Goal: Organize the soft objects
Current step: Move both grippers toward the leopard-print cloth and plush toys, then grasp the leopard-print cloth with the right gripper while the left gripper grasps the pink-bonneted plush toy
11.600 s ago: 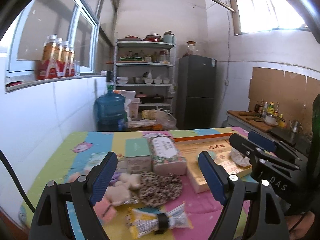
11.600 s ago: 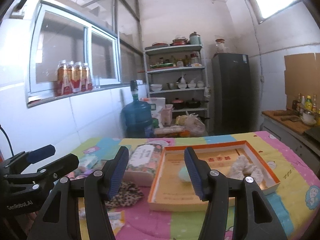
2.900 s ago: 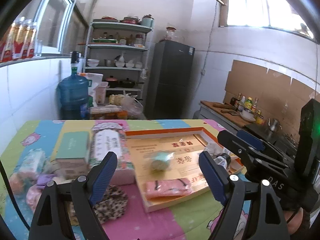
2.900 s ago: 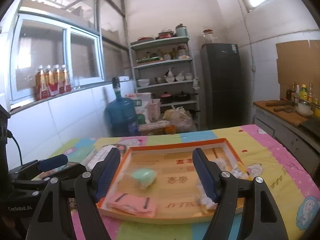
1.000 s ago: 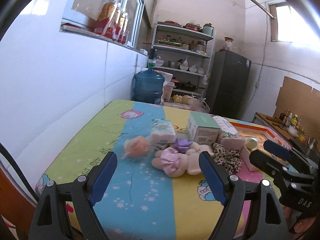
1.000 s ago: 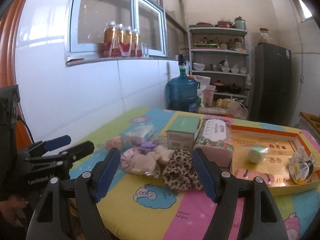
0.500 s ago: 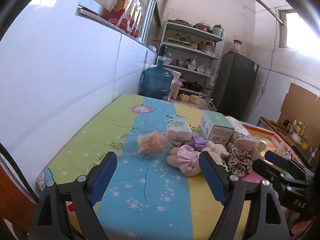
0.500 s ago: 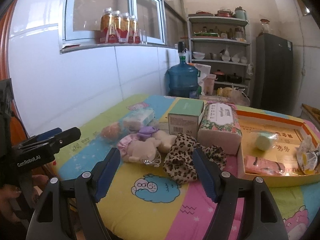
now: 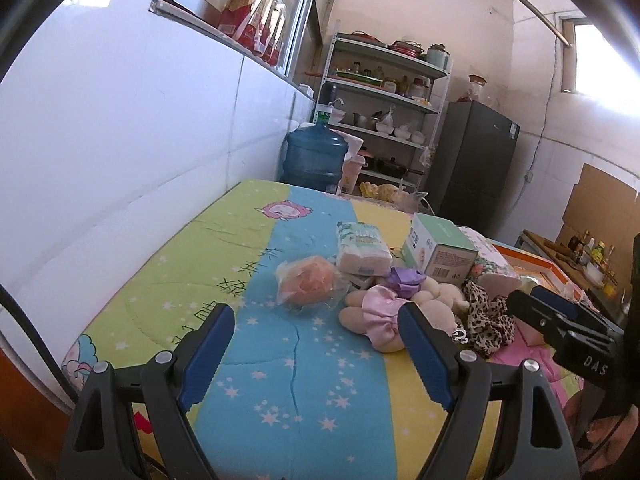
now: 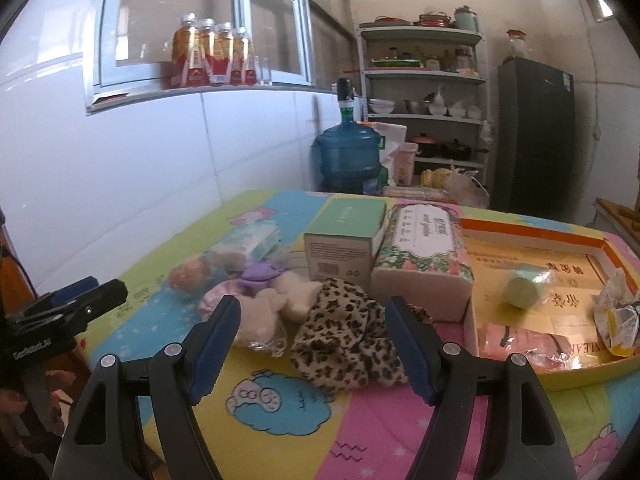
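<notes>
Soft things lie in a heap on the cartoon-print cloth: an orange ball in a clear wrapper (image 9: pixel 307 280), a plush toy with pink frill (image 9: pixel 384 312), a leopard-print cloth (image 10: pixel 344 334) and a wrapped tissue pack (image 9: pixel 362 248). My left gripper (image 9: pixel 312 354) is open and empty, hovering short of the orange ball. My right gripper (image 10: pixel 310 342) is open and empty too, with the leopard cloth lying just beyond its fingers. The orange-rimmed tray (image 10: pixel 532 232) on the right holds a green ball (image 10: pixel 522 290), a pink pouch (image 10: pixel 520 340) and a crinkled packet (image 10: pixel 616 312).
A green-topped box (image 10: pixel 346 236) and a floral tissue pack (image 10: pixel 424 256) stand behind the heap, against the tray. A white tiled wall runs along the left of the table. A blue water jug (image 10: pixel 348 158), shelves and a dark fridge stand beyond the far edge.
Both grippers have drifted forward and lower towards the heap of soft things, which now looks larger in both views. Neither gripper's jaws have changed.
</notes>
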### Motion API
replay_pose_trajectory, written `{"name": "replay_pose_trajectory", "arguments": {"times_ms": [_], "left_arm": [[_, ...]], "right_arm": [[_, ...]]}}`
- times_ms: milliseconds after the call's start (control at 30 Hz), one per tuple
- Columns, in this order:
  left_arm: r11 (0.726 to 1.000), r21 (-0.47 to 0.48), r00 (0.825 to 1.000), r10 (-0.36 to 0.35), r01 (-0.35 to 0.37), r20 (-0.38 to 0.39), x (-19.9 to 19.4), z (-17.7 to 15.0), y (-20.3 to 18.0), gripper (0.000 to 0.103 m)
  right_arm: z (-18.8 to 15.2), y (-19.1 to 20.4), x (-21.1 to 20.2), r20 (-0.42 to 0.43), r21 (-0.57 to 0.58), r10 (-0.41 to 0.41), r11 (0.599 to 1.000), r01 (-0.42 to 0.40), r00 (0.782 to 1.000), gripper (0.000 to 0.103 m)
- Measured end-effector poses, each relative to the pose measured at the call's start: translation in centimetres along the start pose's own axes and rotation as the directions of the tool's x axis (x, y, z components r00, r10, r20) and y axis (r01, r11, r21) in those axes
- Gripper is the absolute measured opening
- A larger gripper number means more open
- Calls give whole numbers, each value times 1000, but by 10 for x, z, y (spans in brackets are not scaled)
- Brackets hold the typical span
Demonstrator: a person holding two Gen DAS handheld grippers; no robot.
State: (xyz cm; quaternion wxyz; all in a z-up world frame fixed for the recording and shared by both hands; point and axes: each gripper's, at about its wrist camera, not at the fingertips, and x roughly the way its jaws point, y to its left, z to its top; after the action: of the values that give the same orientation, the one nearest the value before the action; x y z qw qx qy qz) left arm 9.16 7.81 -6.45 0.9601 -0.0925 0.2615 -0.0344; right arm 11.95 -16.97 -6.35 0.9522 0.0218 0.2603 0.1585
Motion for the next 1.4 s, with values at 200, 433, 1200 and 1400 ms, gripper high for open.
{"name": "replay_pose_trajectory", "arguments": {"times_ms": [200,433,1200,1400], "left_arm": [[1000,4,1000,-6,6,-9,8,2,-3,83],[1000,13,1000,-8,8,-13,12,2,-8,83],[995,30,990,-88,92,-114,55,-1,-26,83],[992,40,979,-112,120,-168,74,-3,-34,83]], "right_arm": [[3,-4,6,-3,5,-4,1000,4,1000,76],[2,-7,20,-28,3,-8,1000,8,1000,76],[-18,-25,68,-261,1,-57,998,60,964,18],[-20,-34,48,-206,49,-8,999,19,979,13]]}}
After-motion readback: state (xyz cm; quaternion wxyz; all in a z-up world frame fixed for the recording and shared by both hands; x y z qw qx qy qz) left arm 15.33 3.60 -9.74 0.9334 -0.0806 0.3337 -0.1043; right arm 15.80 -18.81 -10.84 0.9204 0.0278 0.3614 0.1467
